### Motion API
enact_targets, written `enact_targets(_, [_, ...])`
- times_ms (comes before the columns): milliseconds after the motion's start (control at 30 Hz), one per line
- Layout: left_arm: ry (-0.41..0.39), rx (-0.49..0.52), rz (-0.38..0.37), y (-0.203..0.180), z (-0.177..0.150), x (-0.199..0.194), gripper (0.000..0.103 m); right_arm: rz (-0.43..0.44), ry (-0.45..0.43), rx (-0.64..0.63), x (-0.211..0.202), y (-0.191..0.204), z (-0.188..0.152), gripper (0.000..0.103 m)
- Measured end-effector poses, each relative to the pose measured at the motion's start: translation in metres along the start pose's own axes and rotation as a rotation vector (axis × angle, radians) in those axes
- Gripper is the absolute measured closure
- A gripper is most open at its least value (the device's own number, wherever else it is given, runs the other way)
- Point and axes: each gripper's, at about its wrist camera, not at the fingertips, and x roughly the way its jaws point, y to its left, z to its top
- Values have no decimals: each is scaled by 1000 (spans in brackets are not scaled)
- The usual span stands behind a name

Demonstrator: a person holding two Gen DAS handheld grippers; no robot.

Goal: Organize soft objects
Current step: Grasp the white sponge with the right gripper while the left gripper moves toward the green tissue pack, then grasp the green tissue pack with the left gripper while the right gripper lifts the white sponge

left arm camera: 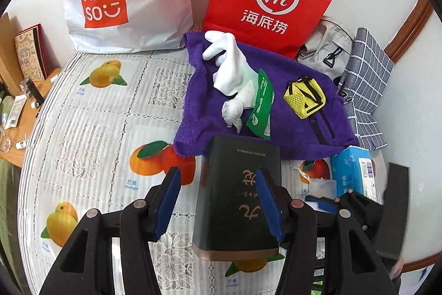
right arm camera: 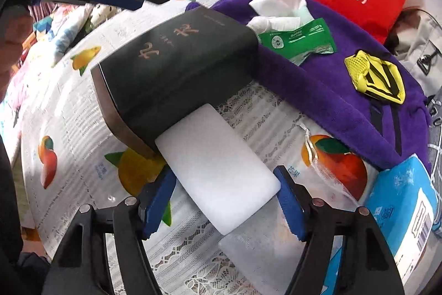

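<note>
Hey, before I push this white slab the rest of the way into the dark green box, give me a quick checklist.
1. White slab end inside dark green box: ok.
2. Slab lies between right claw pads: ok.
3. Right claw pressing firmly on slab: cannot tell.
4. Left claw clamping box: not ok, gap at one pad.
5. Purple towel clear of box's open end: ok.

The left gripper point(left arm camera: 218, 202) is made of matte black plastic arms with round silver and reddish screw heads at the joints. Its two fingers carry blue rubber pads point(left arm camera: 269, 208) with a saw-tooth edge. The right gripper point(right arm camera: 225, 202) has the same build: black linkage, metal screws, blue pads point(right arm camera: 290, 208).
</note>
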Motion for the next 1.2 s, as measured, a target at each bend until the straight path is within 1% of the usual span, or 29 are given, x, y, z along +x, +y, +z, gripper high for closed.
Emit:
enact_targets(200, [-7,2,8,-4,-15,-14,49,-4,-106,68,-40,-9,-11,32])
enact_targets(300, [-6,11,10,-11,-27,-22,49,-15,-151,135,-62,-14,-19,32])
enact_targets(467, [-4,31,7,-25,-51,-36,49,-10,-222,272,-96,-21,-42,32])
enact_targets(567, [-1,49,4,-35,-68,-43,49,-2,-257,331,-115,-23,-60,31])
enact_targets(633, [4,58,0,-42,-79,-47,49,-13,-274,366,-127,-24,-74,31])
enact_targets(733, [16,86,-3,-55,-93,-47,49,-25,-286,399,-138,-26,-94,31])
enact_targets(833, [47,107,-20,-69,-108,-41,49,-40,-290,428,-148,-30,-118,30])
enact_targets(933, [76,140,-28,-85,-122,-33,49,-98,-299,453,-158,-37,-142,30])
enact_targets(1000, [93,163,-31,-95,-128,-28,49,-100,-294,459,-160,-40,-155,30])
enact_targets(1067, [114,193,-39,-107,-134,-22,49,-118,-307,468,-164,-41,-170,30])
enact_targets(1200, [149,237,-38,-127,-144,-8,49,-132,-290,484,-159,-45,-193,30])
